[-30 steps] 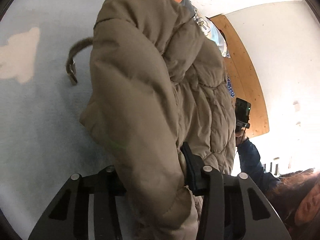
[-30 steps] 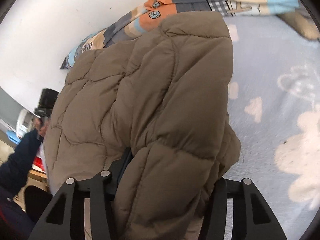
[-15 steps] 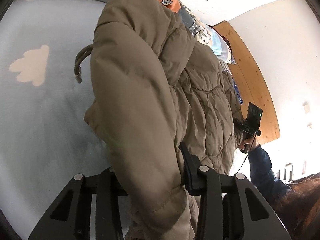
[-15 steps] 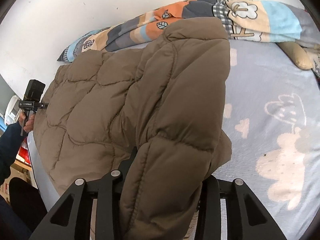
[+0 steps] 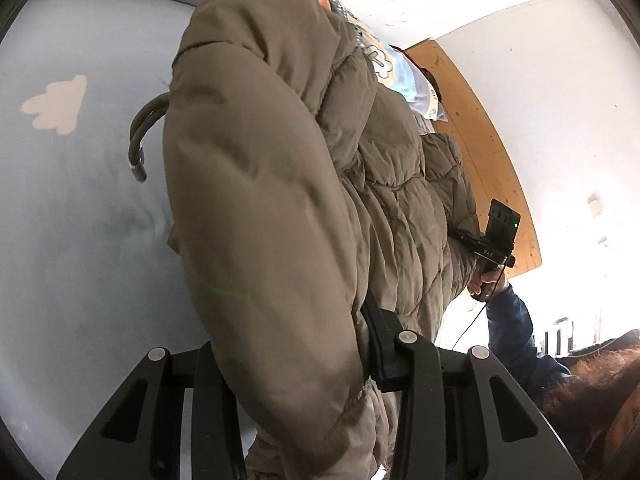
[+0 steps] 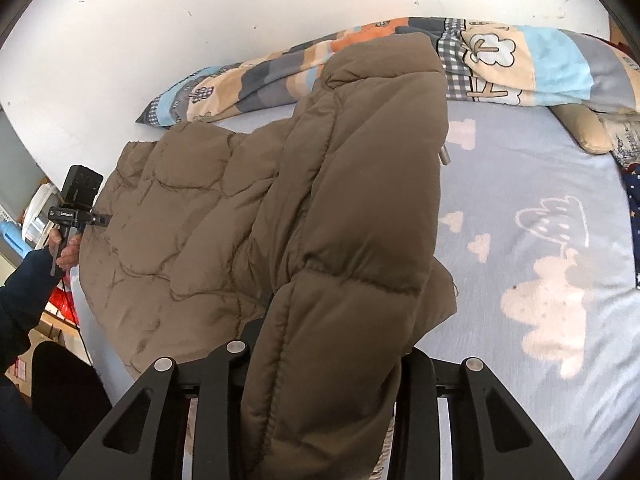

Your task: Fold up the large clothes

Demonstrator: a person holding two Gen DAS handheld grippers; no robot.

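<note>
jacket [image 5: 280, 184]: a brown quilted puffer jacket [image 6: 352, 200] is seen spread on the bed, with one padded fold raised toward both cameras; its body lies flat toward the bed's edge.
left gripper [image 5: 298, 356]: shown at the bottom of the left wrist view; a thick fold of the jacket is clamped between the jaws, and the black pad of one finger [image 5: 378, 344] is pressed against the fabric.
right gripper [image 6: 326, 356]: shown at the bottom of the right wrist view; another thick part of the same fold is gripped between its jaws, which are spread only as far as the padding allows.
strap [image 5: 140, 140]: a brown strap with a metal tip is seen hanging out from under the raised fold, above the sheet.
bed sheet [image 6: 540, 240]: pale blue with cream cloud and tree shapes; the jacket is carried on it.
quilt [image 6: 520, 60]: a patchwork quilt in orange, grey, blue and cream is bunched along the wall, just behind the far end of the jacket.
headboard [image 5: 484, 128]: a wooden board is visible beyond the jacket in the left wrist view.
wall [image 6: 200, 20]: white, behind the bed.
</note>
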